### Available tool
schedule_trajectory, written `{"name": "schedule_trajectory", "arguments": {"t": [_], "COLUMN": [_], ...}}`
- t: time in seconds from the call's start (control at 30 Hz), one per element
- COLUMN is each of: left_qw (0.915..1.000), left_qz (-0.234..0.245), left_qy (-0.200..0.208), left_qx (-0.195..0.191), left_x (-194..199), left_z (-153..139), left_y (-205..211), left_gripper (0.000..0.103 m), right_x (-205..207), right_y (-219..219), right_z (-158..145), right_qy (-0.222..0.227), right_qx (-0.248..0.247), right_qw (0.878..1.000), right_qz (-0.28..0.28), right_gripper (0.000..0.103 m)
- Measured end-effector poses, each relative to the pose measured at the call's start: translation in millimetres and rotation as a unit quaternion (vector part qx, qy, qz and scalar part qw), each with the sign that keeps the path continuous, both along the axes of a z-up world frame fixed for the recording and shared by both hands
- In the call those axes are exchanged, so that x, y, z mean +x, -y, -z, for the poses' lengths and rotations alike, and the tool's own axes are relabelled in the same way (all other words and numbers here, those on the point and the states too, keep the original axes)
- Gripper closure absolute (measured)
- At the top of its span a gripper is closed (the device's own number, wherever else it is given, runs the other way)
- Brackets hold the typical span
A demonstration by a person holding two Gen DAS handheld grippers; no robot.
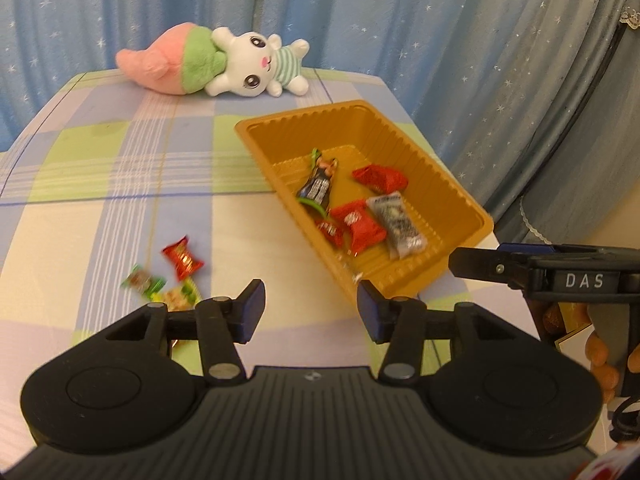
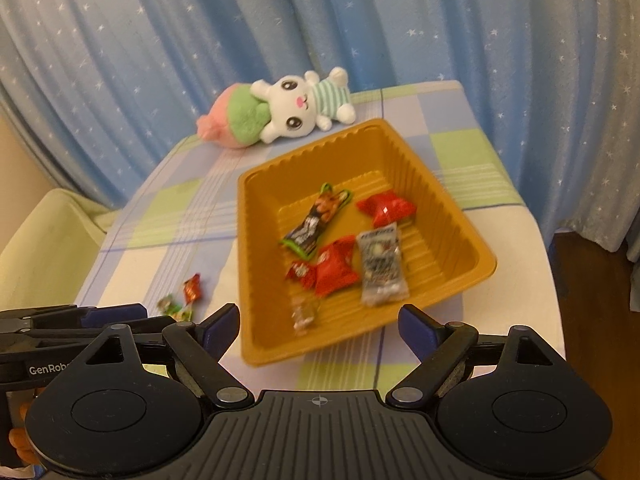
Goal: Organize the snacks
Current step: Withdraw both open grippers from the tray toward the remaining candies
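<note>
An orange plastic tray (image 1: 452, 196) (image 2: 460, 216) sits on the checked tablecloth and holds several wrapped snacks: red packets (image 1: 362, 226) (image 2: 334, 268), a dark bar (image 1: 318, 186) (image 2: 314, 222), a grey packet (image 1: 398, 226) (image 2: 380, 266) and a small clear-wrapped piece (image 2: 304, 314). Three loose snacks lie left of the tray: a red one (image 1: 182, 258) (image 2: 192, 288) and two green ones (image 1: 142, 280) (image 2: 176, 306). My left gripper (image 1: 310, 306) is open and empty, near the tray's front corner. My right gripper (image 2: 318, 328) is open and empty, above the tray's front edge.
A plush rabbit toy (image 1: 224, 60) (image 2: 288, 110) lies at the table's far edge. Blue star curtains (image 1: 400, 8) hang behind. The table's right edge (image 2: 548, 240) drops to a wooden floor. A pale cushion (image 2: 44, 236) is at the left.
</note>
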State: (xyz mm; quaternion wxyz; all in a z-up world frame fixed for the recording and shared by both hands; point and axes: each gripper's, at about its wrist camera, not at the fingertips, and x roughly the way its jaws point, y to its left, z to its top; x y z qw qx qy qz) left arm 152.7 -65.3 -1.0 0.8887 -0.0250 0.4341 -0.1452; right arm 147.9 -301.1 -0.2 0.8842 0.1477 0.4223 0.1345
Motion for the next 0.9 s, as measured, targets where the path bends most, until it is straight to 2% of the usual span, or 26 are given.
{"name": "schedule_trajectory", "arguments": {"t": [0.5,0.9], "left_qw": [0.9989,0.9960], "left_qz": [-0.041,-0.084], "left_qy": [-0.019,-0.024], "left_qx": [0.016,0.022], "left_x": [-57,-79], "left_z": [12,18], "left_y": [-44,-84], "left_gripper": [0.054,0.054], "right_x": [-33,-39], "right_y": [-43,-95], "right_z": [4,18], "right_qy": [-0.012,-0.029], "right_qx": [0.003,-0.007], "right_qw": [0.999,0.994], "right_qz": [-0.049,-0.105], "right_gripper": [0.017,0.017]}}
